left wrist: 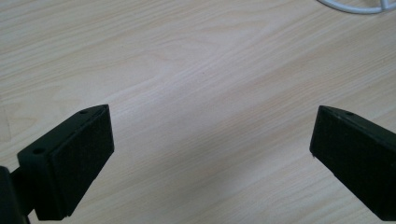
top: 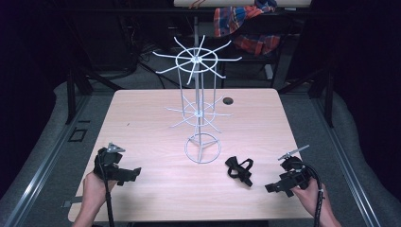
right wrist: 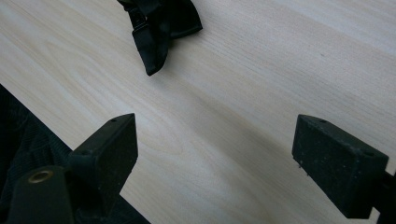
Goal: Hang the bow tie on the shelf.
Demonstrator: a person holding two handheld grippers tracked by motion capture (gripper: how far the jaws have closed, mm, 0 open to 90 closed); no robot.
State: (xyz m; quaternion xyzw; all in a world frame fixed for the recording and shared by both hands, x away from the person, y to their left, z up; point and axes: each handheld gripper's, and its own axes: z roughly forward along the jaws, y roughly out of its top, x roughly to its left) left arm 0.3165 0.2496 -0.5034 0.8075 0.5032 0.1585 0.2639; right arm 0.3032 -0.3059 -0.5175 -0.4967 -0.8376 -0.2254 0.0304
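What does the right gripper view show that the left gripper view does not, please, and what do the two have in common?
The right gripper view alone shows the black strap lying ahead of its jaws, plus the table's edge with dark floor beyond at lower left. The left gripper view alone shows a curve of the white wire stand's base ring at its top right. Both share the pale wooden table and a pair of black jaws standing wide apart with nothing between them.

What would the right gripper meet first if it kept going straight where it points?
Probably the black strap bundle, lying just ahead of the open right gripper on the pale wooden table; depth is unclear.
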